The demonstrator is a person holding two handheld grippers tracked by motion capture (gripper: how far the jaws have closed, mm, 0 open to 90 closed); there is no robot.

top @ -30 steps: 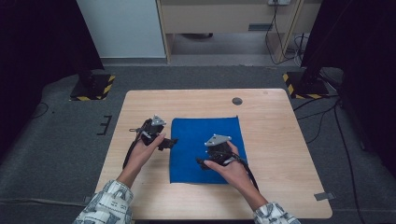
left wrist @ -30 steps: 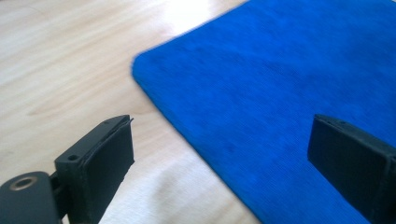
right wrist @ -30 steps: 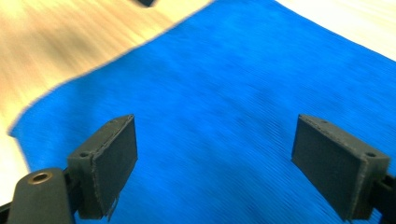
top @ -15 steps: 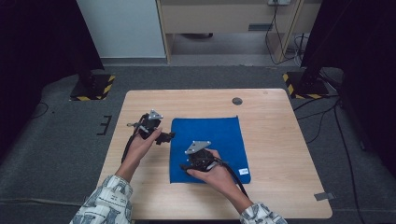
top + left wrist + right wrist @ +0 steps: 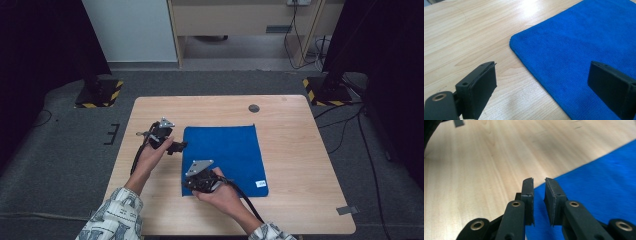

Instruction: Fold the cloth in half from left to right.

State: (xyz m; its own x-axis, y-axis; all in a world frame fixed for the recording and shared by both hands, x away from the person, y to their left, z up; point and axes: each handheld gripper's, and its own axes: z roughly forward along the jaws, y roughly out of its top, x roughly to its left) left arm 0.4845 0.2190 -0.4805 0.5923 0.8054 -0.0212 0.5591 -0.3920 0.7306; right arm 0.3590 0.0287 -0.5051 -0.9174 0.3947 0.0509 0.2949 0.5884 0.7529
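At the near-left corner of the blue cloth (image 5: 225,157), the right hand-held gripper (image 5: 539,192) now sits, having slid there from mid-cloth; its jaws have just been closing to a narrow gap, cloth edge below them, nothing pinched that I can see. The wooden table (image 5: 295,130) stands on grey carpet. The left hand-held gripper (image 5: 544,80) hangs released, jaws wide, over the cloth's left edge.

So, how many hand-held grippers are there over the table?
2. The left hand-held gripper is at the blue cloth's far left corner, and the right hand-held gripper is at its near left corner.
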